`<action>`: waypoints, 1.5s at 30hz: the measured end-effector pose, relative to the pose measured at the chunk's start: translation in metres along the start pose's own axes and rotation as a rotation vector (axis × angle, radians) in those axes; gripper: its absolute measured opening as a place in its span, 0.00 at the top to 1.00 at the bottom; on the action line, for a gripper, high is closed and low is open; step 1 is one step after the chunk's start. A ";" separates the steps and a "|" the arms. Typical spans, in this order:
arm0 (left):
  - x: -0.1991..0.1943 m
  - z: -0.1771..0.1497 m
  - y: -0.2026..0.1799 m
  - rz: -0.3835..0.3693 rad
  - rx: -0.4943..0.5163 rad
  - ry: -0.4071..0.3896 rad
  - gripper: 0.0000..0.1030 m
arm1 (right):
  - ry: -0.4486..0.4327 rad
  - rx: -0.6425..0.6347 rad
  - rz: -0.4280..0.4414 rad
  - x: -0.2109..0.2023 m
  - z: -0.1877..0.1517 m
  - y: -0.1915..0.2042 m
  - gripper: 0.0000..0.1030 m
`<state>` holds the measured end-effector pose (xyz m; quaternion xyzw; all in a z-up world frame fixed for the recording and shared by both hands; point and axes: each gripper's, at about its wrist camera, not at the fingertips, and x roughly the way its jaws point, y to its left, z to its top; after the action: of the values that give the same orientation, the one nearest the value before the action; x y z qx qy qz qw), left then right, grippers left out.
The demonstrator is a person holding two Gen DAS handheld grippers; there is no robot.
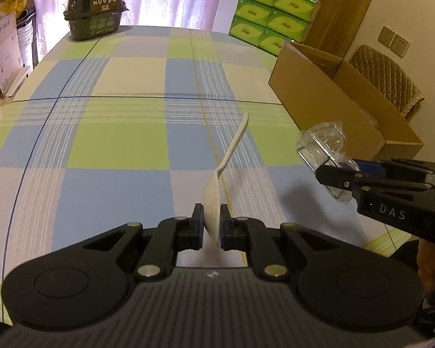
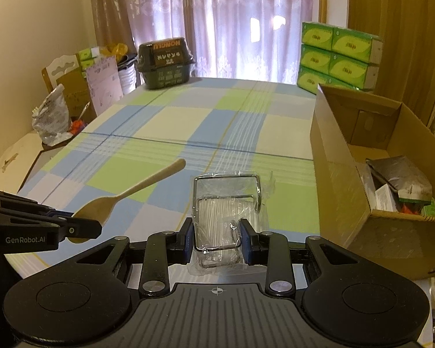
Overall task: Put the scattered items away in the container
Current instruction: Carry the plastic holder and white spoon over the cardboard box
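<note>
Spoon and wrapped wire rack both held above the checked counter, the cardboard box waiting at the right

The left gripper (image 1: 211, 221) has its jaws closed narrow on the bowl of a pale spoon (image 1: 229, 156), handle pointing away and lifted off the cloth; the right gripper (image 2: 217, 239) has its jaws clamped on a chrome wire rack in clear plastic wrap (image 2: 227, 203), also clear of the surface. Just to the right stands an open cardboard box (image 2: 342, 185) with a dark pouch and small packets inside. The counter (image 1: 116, 145) wears a blue, green and cream plaid cloth, bare but for a dark green hot-pot meal tub (image 2: 165, 62) at its far edge. Beyond are sheer pink curtains (image 2: 246, 23), stacked green tissue packs (image 2: 337, 58), wooden panelling and clutter along the left wall
</note>
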<state>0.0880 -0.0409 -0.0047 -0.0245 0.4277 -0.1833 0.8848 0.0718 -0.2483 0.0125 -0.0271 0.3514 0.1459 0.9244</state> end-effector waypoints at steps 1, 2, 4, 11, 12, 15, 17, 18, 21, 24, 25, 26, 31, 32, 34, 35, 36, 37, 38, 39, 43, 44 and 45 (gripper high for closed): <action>-0.001 0.000 -0.001 0.000 0.002 -0.001 0.93 | -0.003 0.001 -0.001 -0.001 0.001 0.000 0.67; -0.002 0.001 -0.001 0.001 0.003 -0.003 0.93 | -0.006 0.001 -0.001 -0.002 0.001 0.000 0.67; -0.004 0.001 -0.002 0.002 0.006 -0.006 0.93 | -0.012 0.000 -0.001 -0.005 0.002 0.000 0.67; -0.010 0.008 -0.008 0.009 0.021 -0.022 0.93 | -0.055 0.002 -0.011 -0.016 0.013 -0.007 0.67; -0.011 0.010 -0.009 0.008 0.024 -0.025 0.93 | -0.062 0.004 -0.015 -0.018 0.016 -0.009 0.67; -0.012 0.016 -0.015 0.003 0.036 -0.036 0.93 | -0.087 0.011 -0.028 -0.026 0.023 -0.015 0.67; -0.012 0.021 -0.019 -0.001 0.046 -0.044 0.93 | -0.106 0.019 -0.038 -0.032 0.027 -0.020 0.67; -0.012 0.024 -0.022 -0.004 0.050 -0.048 0.93 | -0.113 0.022 -0.043 -0.035 0.028 -0.023 0.67; -0.012 0.031 -0.030 -0.017 0.067 -0.061 0.93 | -0.138 0.035 -0.062 -0.045 0.032 -0.033 0.67; -0.011 0.040 -0.044 -0.039 0.089 -0.071 0.93 | -0.162 0.054 -0.084 -0.054 0.035 -0.046 0.67; -0.011 0.043 -0.049 -0.047 0.099 -0.075 0.93 | -0.170 0.059 -0.094 -0.057 0.036 -0.050 0.67; -0.010 0.046 -0.055 -0.055 0.109 -0.078 0.93 | -0.177 0.064 -0.104 -0.060 0.037 -0.055 0.67; -0.004 0.062 -0.088 -0.116 0.145 -0.087 0.93 | -0.198 0.077 -0.152 -0.072 0.040 -0.080 0.67; -0.002 0.065 -0.095 -0.128 0.152 -0.087 0.93 | -0.201 0.079 -0.161 -0.073 0.040 -0.085 0.67; 0.002 0.071 -0.109 -0.148 0.164 -0.087 0.93 | -0.206 0.081 -0.183 -0.076 0.042 -0.097 0.67; 0.004 0.074 -0.116 -0.158 0.169 -0.087 0.93 | -0.208 0.083 -0.192 -0.078 0.042 -0.102 0.67; 0.007 0.076 -0.123 -0.166 0.174 -0.087 0.93 | -0.210 0.085 -0.202 -0.080 0.042 -0.108 0.67; 0.009 0.079 -0.129 -0.175 0.179 -0.086 0.93 | -0.211 0.087 -0.212 -0.081 0.042 -0.114 0.67; 0.012 0.082 -0.136 -0.183 0.184 -0.086 0.93 | -0.212 0.088 -0.220 -0.082 0.041 -0.119 0.67; 0.014 0.084 -0.142 -0.190 0.190 -0.086 0.93 | -0.212 0.090 -0.230 -0.083 0.040 -0.125 0.67; 0.022 0.092 -0.165 -0.212 0.213 -0.090 0.93 | -0.210 0.102 -0.258 -0.086 0.039 -0.146 0.67; 0.025 0.094 -0.169 -0.217 0.216 -0.089 0.93 | -0.210 0.106 -0.266 -0.087 0.038 -0.151 0.67; 0.027 0.096 -0.174 -0.221 0.218 -0.089 0.93 | -0.210 0.111 -0.271 -0.088 0.038 -0.155 0.67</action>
<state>0.1244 -0.2232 0.0706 0.0169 0.3604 -0.3237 0.8747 0.0782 -0.4132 0.0906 -0.0080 0.2534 0.0024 0.9673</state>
